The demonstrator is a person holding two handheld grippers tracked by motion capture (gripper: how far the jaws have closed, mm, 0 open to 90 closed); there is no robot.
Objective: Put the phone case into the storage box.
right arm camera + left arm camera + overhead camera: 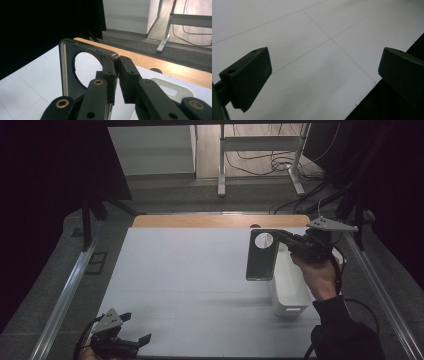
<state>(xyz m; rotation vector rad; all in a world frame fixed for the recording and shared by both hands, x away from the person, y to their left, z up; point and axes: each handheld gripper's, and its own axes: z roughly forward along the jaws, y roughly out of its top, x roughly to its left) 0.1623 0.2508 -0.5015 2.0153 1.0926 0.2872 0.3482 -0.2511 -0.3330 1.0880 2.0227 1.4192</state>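
White tabletop lies bare across its middle and left — plenty of room there. At the right, the right gripper pinches the top edge of a dark phone case with a round camera hole, hanging upright in the air just left of a white bin. Down at the near edge, the left gripper hovers low, jaws spread wide — nothing between them.

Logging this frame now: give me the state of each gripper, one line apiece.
Left gripper: open, holding nothing, low over the white table.
Right gripper: shut on the edge of a dark phone case, lifted beside the white bin.
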